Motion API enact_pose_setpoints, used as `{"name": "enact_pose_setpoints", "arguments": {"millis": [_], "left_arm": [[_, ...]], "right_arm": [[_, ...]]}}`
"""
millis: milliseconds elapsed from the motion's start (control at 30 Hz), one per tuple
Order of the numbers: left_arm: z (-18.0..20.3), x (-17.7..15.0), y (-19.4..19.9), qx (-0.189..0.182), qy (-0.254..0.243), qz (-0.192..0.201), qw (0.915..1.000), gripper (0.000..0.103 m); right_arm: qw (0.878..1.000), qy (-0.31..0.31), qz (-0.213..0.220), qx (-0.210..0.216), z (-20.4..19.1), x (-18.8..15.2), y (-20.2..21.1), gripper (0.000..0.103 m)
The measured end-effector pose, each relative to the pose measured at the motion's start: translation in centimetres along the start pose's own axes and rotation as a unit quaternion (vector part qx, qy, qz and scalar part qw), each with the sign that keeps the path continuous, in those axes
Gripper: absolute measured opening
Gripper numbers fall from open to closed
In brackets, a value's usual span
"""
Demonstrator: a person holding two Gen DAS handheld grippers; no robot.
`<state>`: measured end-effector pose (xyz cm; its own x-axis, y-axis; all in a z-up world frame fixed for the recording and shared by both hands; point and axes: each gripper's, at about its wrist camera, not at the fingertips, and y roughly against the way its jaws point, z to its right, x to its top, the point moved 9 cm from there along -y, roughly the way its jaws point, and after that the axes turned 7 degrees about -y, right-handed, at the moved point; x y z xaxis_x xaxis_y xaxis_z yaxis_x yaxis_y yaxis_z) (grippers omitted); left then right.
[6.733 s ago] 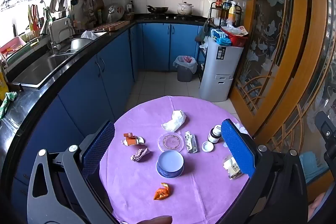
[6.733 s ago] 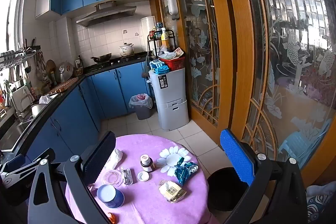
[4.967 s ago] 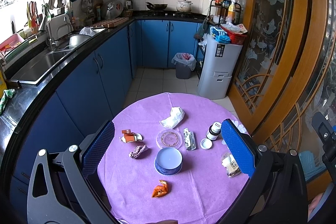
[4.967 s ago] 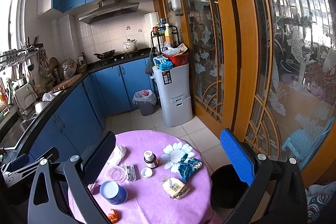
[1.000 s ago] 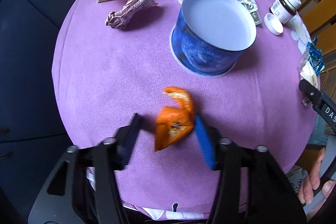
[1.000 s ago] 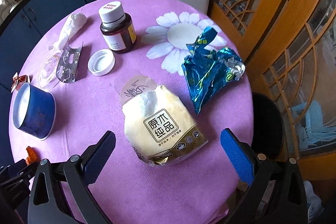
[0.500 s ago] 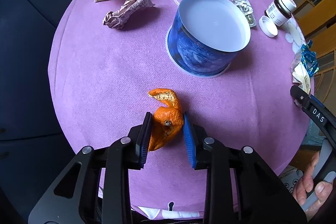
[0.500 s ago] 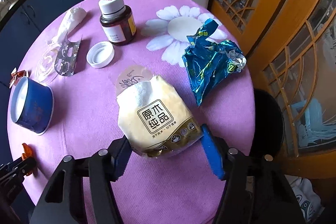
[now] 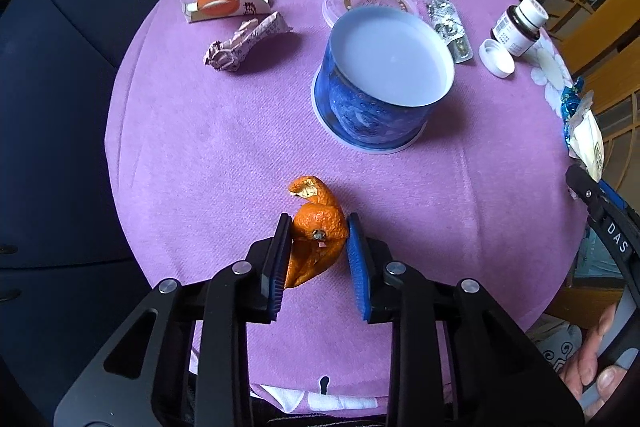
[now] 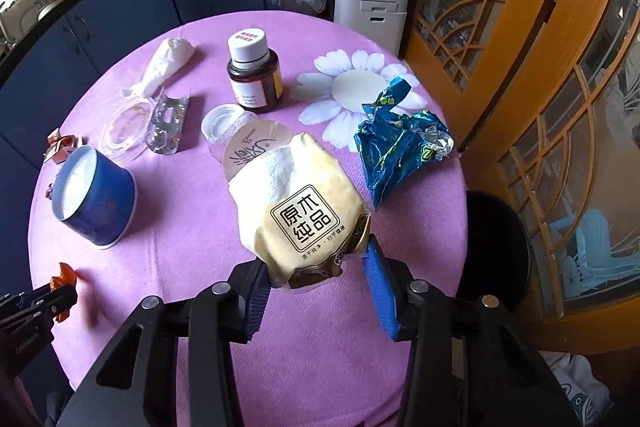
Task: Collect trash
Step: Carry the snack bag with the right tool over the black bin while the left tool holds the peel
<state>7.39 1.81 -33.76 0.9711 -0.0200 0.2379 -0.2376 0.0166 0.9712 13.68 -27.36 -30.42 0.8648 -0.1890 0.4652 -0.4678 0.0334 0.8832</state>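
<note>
Left tool (image 9: 316, 247) has clamped onto the orange peel (image 9: 316, 239), now just clear of the worktop (image 9: 200, 147). Right tool (image 10: 316, 279) has just been closing and grips the yellow tissue pack (image 10: 300, 203), which was lying flat a second ago. Both pieces ready for the bin.

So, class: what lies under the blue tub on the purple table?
The blue tub stands on a white disc whose edge shows around its base, on the purple cloth. Anything beneath the middle is covered.

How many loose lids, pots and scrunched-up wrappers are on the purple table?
Loose lids: 2 (clear lid, white cap)
Pots: 2 (blue tub, brown bottle)
Scrunched wrappers: 2 (pinkish paper wrapper, blue foil wrapper)
Total: 6
</note>
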Motion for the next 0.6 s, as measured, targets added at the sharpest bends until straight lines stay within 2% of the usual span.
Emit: {"name": "enact_pose_setpoints", "arguments": {"millis": [600], "left_arm": [[2.9,-0.4,2.1,0.013,-0.033,0.024,0.9991,0.029]], "right_arm": [[0.999,-0.025,0.020,-0.001,3.2,-0.7,2.2,0.043]]}}
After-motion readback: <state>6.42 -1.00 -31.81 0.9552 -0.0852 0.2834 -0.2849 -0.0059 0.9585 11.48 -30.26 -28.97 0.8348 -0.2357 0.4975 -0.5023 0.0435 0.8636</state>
